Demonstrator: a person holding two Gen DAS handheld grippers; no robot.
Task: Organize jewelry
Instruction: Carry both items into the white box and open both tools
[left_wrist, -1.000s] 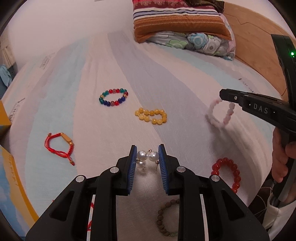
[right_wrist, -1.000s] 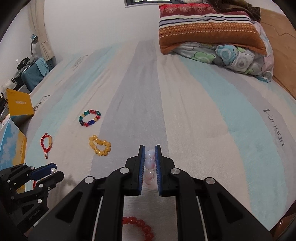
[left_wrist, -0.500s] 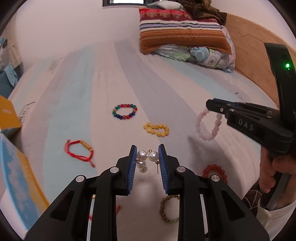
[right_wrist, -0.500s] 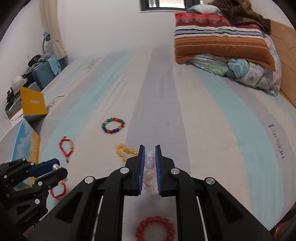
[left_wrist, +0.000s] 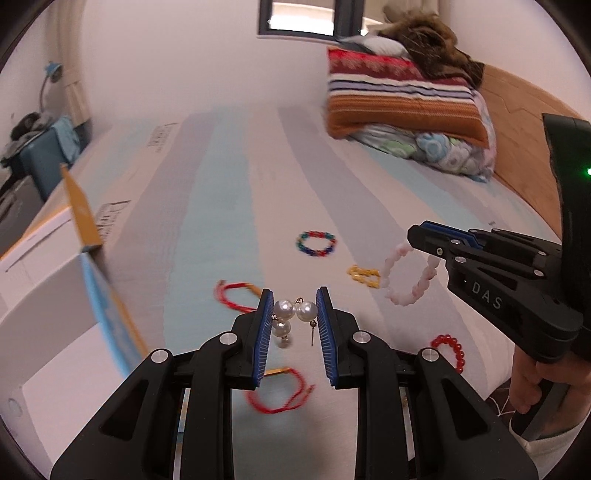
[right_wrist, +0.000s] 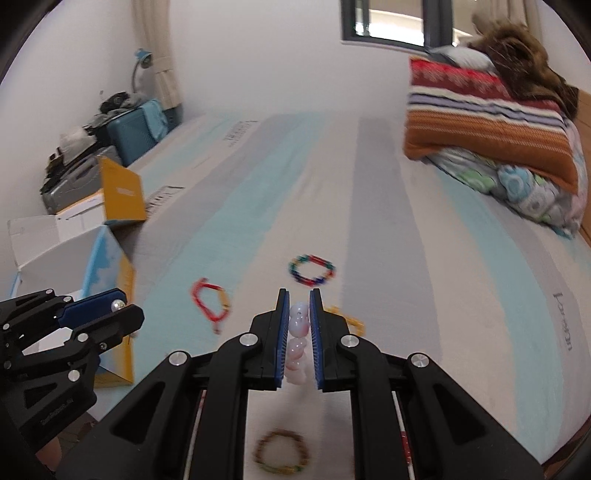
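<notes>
a striped bed (left_wrist: 221, 229) fills the room. the left gripper (left_wrist: 294, 314) pinches pearl earrings (left_wrist: 295, 312), which hang down. the right gripper (right_wrist: 298, 325) squeezes a pink bracelet (right_wrist: 297, 343), its loop hanging down.

The red beads (left_wrist: 451, 350) are half hidden behind the left gripper (left_wrist: 294, 314). The brown beads (right_wrist: 282, 456) look blurry. The box (left_wrist: 44, 295) is cut off.

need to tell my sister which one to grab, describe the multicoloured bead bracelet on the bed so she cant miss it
On the striped bed sheet, look in the middle, towards the pillows. The multicoloured bead bracelet lies flat beyond the yellow bead bracelet. It alone mixes red, blue and green beads.
</notes>
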